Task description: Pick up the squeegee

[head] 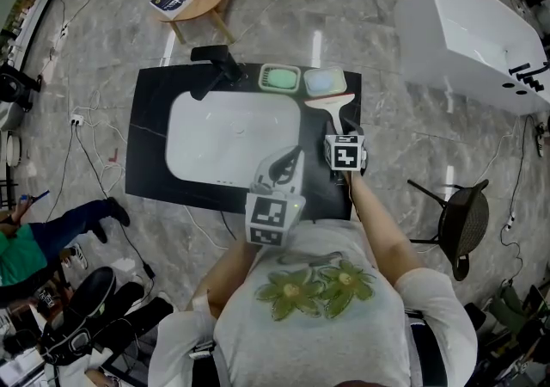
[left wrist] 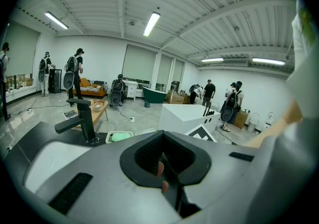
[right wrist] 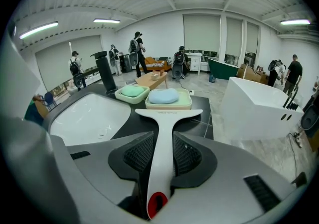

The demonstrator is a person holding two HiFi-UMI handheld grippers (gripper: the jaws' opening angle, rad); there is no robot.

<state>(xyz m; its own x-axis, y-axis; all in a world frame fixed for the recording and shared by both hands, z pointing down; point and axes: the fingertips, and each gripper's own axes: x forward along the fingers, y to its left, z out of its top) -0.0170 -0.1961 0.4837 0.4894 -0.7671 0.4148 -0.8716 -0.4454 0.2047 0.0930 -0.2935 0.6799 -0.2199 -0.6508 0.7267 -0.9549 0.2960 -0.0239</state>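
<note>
The white squeegee (head: 332, 105) lies over the black countertop (head: 150, 136), right of the sink, with its blade just in front of the blue soap dish. My right gripper (head: 337, 129) is shut on its handle. In the right gripper view the handle (right wrist: 162, 138) runs between both black pads, with a red hole at its near end; I cannot tell whether the blade touches the counter. My left gripper (head: 288, 162) hovers over the sink's front right corner. In the left gripper view its jaws (left wrist: 164, 168) stand together with nothing between them.
A white sink (head: 232, 132) with a black faucet (head: 215, 67) fills the counter's middle. A dish with green soap (head: 279, 77) and one with blue soap (head: 326, 82) stand at the back. A white bathtub (head: 473, 33) is at the right, a black chair (head: 464, 218) nearer.
</note>
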